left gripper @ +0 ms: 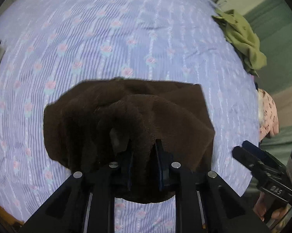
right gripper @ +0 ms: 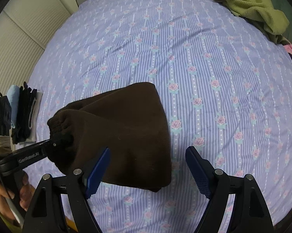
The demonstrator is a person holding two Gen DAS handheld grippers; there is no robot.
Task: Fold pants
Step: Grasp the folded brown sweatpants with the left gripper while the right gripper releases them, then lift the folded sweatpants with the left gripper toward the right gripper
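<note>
The dark brown pants [left gripper: 138,120] lie folded into a compact bundle on the lilac flowered bedsheet [left gripper: 111,38]. My left gripper [left gripper: 144,151] is shut on a bunched edge of them; in the right wrist view it [right gripper: 54,144] pinches the ribbed waistband end of the pants [right gripper: 122,132], lifting that side. My right gripper [right gripper: 148,169] is open and empty, just above the near right part of the bundle; its left finger overlaps the cloth. It also shows in the left wrist view [left gripper: 243,151] to the right of the pants.
A crumpled olive-green garment [right gripper: 252,9] lies at the far right of the bed. A pink patterned garment [left gripper: 268,114] hangs at the right edge. A stack of folded dark and light-blue clothes [right gripper: 23,112] sits at the left edge beside a dark bag.
</note>
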